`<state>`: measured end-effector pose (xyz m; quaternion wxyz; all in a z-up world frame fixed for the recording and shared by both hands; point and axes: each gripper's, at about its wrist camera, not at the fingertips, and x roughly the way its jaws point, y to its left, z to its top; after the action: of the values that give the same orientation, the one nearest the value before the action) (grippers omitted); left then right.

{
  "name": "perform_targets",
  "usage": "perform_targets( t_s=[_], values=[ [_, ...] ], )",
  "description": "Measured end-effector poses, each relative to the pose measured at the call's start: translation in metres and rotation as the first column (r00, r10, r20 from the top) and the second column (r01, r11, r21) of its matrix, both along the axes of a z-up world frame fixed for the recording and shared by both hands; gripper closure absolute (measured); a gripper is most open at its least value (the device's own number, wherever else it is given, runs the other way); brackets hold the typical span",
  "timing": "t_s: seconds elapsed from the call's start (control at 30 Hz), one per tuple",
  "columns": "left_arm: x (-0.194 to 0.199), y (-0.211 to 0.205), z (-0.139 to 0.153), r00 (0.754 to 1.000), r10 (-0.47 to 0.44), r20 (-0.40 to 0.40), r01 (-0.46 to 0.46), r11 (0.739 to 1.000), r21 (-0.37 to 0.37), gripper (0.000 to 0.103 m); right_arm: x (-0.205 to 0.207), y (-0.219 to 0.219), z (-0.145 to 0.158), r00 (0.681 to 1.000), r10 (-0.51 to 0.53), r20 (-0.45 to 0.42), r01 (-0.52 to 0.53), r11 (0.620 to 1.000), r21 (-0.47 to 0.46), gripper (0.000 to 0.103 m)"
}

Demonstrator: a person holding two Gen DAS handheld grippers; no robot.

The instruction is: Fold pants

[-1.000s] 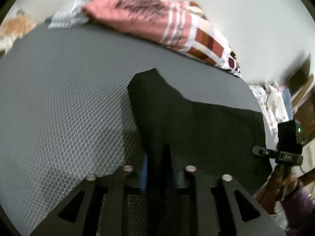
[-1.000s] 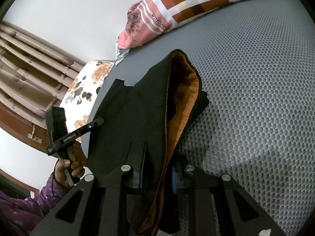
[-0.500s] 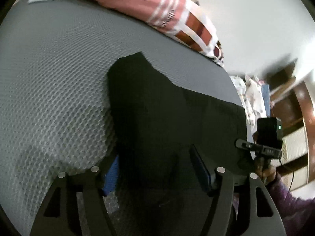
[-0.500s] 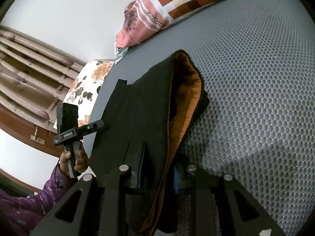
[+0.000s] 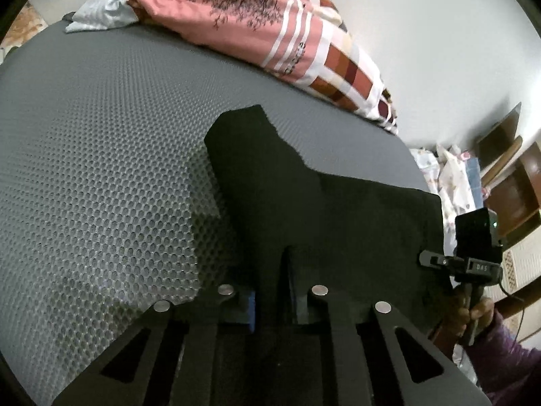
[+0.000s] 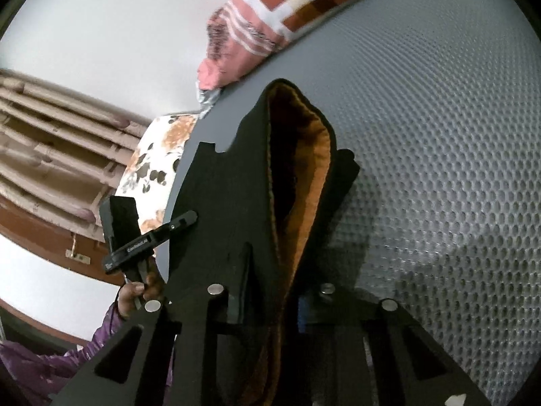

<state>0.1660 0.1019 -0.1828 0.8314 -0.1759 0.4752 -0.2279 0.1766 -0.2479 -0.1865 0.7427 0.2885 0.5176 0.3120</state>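
My left gripper [image 5: 274,291] has just snapped closed on the near edge of the black pants [image 5: 304,196] (a moment ago its jaws were wide open around the cloth). Now it pinches the fabric tight. My right gripper [image 6: 270,291] clamps the other end, where the orange lining [image 6: 304,169] shows. The pants lie flat on the grey mesh mattress [image 5: 101,135], near the pink blanket [image 5: 253,27]. With both ends held, I think I can lift and fold them over.

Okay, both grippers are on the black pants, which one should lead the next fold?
Probably the right gripper: it is shut on the black pants at the edge showing orange lining. The left gripper pinches plain fabric.
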Motion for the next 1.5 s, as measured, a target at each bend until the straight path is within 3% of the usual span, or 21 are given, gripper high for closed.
perform_targets(
  t_s=[0.6, 1.03, 1.5],
  values=[
    [-0.019, 0.011, 0.049, 0.988, 0.052, 0.149, -0.075, 0.985, 0.155, 0.092, 0.018, 0.044, 0.033, 0.995, 0.061, 0.074, -0.061, 0.998, -0.009, 0.084],
    [-0.008, 0.038, 0.068, 0.974, 0.101, 0.205, -0.138, 0.975, 0.173, 0.092, 0.037, 0.077, 0.048, 0.987, 0.113, 0.117, -0.111, 0.993, -0.024, 0.084],
    [0.009, 0.072, 0.07, 0.961, 0.154, 0.231, -0.198, 0.963, 0.18, 0.092, 0.055, 0.109, 0.05, 0.98, 0.155, 0.126, -0.153, 0.988, -0.028, 0.084]
  ],
)
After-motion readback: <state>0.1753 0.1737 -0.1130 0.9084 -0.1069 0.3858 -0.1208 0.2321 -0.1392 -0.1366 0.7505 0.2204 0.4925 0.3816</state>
